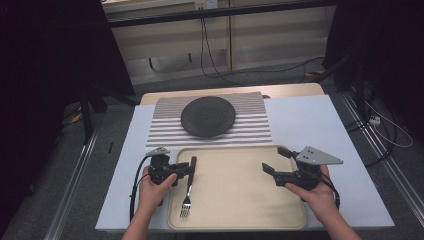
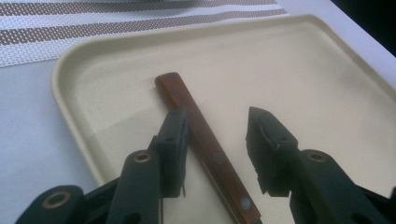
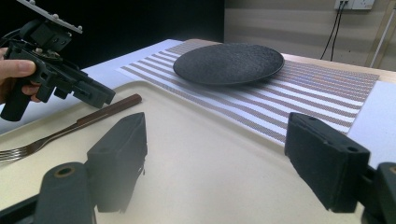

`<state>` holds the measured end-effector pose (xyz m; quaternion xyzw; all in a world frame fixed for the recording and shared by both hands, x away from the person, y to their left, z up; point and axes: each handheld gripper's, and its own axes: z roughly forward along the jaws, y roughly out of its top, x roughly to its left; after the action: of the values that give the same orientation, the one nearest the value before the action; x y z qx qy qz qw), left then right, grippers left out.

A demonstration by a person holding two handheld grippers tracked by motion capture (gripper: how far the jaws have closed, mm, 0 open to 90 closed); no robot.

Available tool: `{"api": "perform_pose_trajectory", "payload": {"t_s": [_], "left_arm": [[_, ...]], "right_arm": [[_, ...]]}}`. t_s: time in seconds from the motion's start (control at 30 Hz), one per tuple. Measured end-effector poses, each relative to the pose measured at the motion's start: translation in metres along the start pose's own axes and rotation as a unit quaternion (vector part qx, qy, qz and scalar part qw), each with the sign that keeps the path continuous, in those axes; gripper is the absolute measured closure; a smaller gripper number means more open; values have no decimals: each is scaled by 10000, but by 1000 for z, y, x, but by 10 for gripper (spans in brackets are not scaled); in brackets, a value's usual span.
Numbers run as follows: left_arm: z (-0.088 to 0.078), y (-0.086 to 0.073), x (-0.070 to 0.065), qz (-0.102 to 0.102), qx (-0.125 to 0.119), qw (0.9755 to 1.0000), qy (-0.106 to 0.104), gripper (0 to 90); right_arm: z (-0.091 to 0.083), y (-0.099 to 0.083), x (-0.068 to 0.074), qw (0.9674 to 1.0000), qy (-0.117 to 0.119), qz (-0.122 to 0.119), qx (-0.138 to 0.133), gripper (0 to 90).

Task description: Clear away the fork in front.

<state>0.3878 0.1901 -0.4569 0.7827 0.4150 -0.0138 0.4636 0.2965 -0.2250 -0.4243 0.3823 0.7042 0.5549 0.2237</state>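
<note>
1. high view: a fork [image 1: 188, 190] lies along the left edge of a cream tray [image 1: 240, 220], tines toward the near edge and wooden handle toward the far left corner. the left gripper [image 1: 186, 168] sits at that handle, at the tray's left rim. the right gripper [image 1: 274, 160] hovers over the tray's right edge with its jaws spread and nothing between them. a dark round plate [image 1: 208, 116] rests on a striped placemat [image 1: 165, 131] beyond the tray's far edge.
2. left gripper view: the jaws stand apart. the fork's handle [image 2: 198, 135] runs between them, lying against the left pad [image 2: 173, 140] and clear of the right one, so there is no pinch on it.
3. right gripper view: the right gripper [image 3: 229, 149] is wide open and empty above the tray, with the fork, the left gripper and the plate farther off.
4. judgement: the step in hand is at the fork's handle, either just before a grasp or just after a release. a pickup next calls for centring the handle and closing the jaws.
</note>
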Motion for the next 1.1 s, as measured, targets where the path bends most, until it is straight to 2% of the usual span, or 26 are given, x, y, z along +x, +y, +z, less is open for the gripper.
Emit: {"api": "perform_pose_trajectory", "payload": {"t_s": [0.2, 0.4, 0.53, 0.67, 0.77, 0.9, 1.1], "left_arm": [[-5, 1, -3, 40, -103, 9999, 99, 490], [-14, 2, -8, 201, -230, 9994, 172, 411], [-23, 4, -11, 248, -361, 9989, 174, 312], [-32, 3, -12, 330, -436, 9982, 244, 260], [-40, 2, -15, 371, -568, 9974, 234, 238], [-46, 0, -18, 512, -550, 9968, 276, 183], [-55, -4, -17, 558, -640, 9960, 293, 155]], "right_arm": [[1, -1, 0, 10000, 7, -9, 29, 213], [1, -2, 0, 10000, 0, -1, 58, 212], [-1, -3, 1, 10000, -8, -15, 96, 209], [-5, -1, 1, 10000, 43, 33, 72, 203], [-10, -6, 1, 9998, 51, 25, 192, 197], [-15, -7, 0, 9997, 92, 16, 236, 193], [-25, -12, -1, 9995, 68, 1, 314, 188]]}}
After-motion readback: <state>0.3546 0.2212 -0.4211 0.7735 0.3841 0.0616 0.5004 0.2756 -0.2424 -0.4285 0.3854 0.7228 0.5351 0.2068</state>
